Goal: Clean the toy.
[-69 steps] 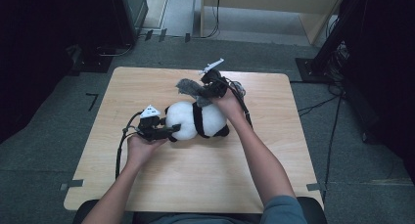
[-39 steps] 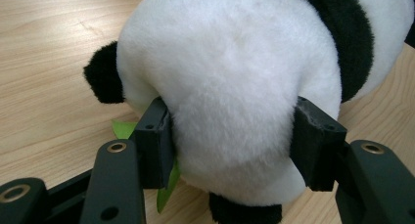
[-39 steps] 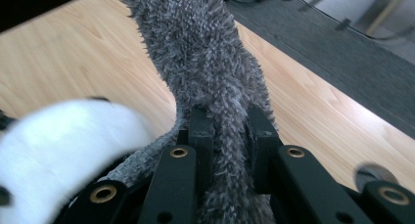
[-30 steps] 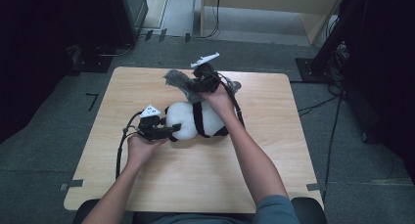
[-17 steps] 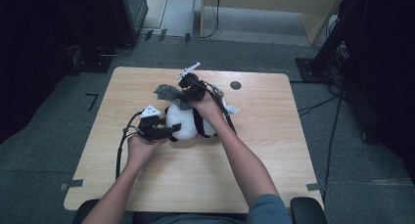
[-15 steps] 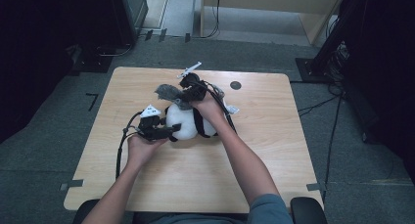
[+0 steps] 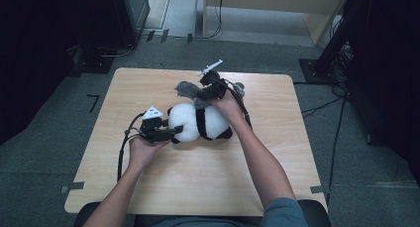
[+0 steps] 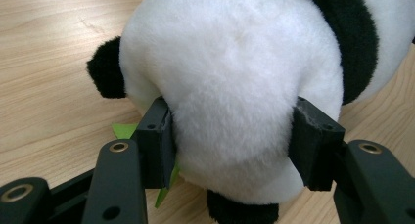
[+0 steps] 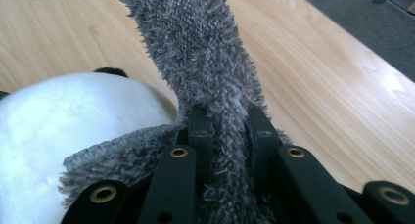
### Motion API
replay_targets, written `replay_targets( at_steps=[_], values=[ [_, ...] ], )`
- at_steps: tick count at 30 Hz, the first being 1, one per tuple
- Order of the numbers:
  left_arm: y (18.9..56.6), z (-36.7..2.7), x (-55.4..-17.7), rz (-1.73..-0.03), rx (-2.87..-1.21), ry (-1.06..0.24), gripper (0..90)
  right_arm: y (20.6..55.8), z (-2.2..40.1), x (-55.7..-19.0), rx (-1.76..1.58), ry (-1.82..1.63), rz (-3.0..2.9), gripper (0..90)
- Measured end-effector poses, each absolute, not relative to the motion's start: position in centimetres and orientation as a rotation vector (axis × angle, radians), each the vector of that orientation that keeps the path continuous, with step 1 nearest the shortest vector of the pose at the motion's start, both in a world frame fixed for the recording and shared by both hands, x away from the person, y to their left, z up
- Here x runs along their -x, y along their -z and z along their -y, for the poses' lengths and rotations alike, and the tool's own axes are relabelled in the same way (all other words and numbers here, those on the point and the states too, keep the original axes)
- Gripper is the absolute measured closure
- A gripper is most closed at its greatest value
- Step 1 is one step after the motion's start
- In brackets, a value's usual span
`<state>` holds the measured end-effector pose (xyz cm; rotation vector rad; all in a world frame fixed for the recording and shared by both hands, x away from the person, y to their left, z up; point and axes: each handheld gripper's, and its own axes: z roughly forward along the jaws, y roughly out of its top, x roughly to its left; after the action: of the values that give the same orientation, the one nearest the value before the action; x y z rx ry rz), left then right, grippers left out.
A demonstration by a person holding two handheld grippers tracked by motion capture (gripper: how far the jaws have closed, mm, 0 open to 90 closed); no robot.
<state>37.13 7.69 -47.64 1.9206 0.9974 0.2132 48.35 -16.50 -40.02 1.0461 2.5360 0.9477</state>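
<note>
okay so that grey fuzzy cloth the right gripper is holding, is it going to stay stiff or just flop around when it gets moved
Probably floppy: the grey cloth bunches where the right gripper pinches it and drapes over the plush panda. It looks light, a thin shaggy fabric. Slipping seems unlikely, since the fuzzy pile should catch on the pads.

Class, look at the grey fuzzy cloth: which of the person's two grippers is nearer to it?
Right. The right gripper is clamped on the grey cloth above the panda toy. The left gripper squeezes the panda's white end, apart from the cloth.
</note>
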Motion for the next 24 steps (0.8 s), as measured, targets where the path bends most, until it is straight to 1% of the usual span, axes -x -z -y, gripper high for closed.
replay_targets(
  at_steps=[9, 15, 20, 24],
  values=[
    [47.7, -7.8, -37.2, -0.993, -1.917, -0.205, 42.9, 39.2, 21.0, -48.4, -1.128, -0.951, -2.461, 78.1],
    [47.7, -7.9, -37.2, -0.992, -1.915, -0.200, 42.7, 39.4, 23.4, -47.9, -1.164, -0.954, -2.432, 78.2],
    [47.8, -8.0, -37.3, -0.989, -1.907, -0.192, 42.0, 39.5, 24.3, -47.6, -1.192, -0.965, -2.423, 78.2],
    [47.8, -8.0, -37.2, -0.989, -1.903, -0.183, 40.0, 38.3, 24.1, -47.0, -1.148, -1.020, -2.397, 78.2]
  ],
)
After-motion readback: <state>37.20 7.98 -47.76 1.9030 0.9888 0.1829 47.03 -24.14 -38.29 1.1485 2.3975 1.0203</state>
